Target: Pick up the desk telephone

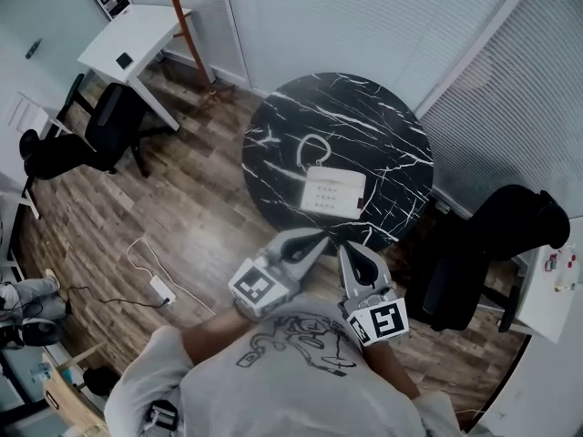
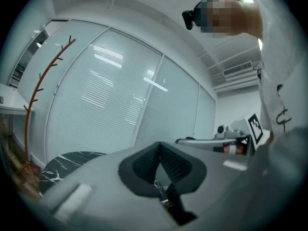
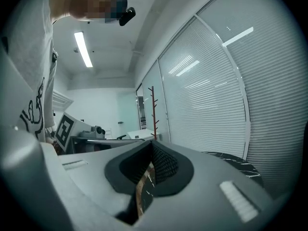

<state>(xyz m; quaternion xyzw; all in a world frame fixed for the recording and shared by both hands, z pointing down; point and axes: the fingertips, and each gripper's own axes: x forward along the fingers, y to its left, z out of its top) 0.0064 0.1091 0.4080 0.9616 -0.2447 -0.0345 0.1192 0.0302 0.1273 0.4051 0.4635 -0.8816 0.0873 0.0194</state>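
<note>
Left gripper (image 1: 319,238): jaws clenched together, nothing between them.
Right gripper (image 1: 346,248): jaws clenched likewise, nothing held.
Both sets of tips close side by side, near the edge of the round black marble counter (image 1: 364,116).
Desk telephone (image 1: 333,192): white, flat on the counter, ahead of both jaws, apart from them, untouched.
Cord (image 1: 314,148): looped beyond the telephone, farther from the jaws.
Black office chair (image 1: 483,253): right of the right jaws.

Looks like an office: white desk (image 1: 137,36), black swivel chair (image 1: 111,121), blind-covered glass partitions (image 1: 346,16), coat stand (image 1: 188,30), wood-plank floor (image 1: 182,221).
</note>
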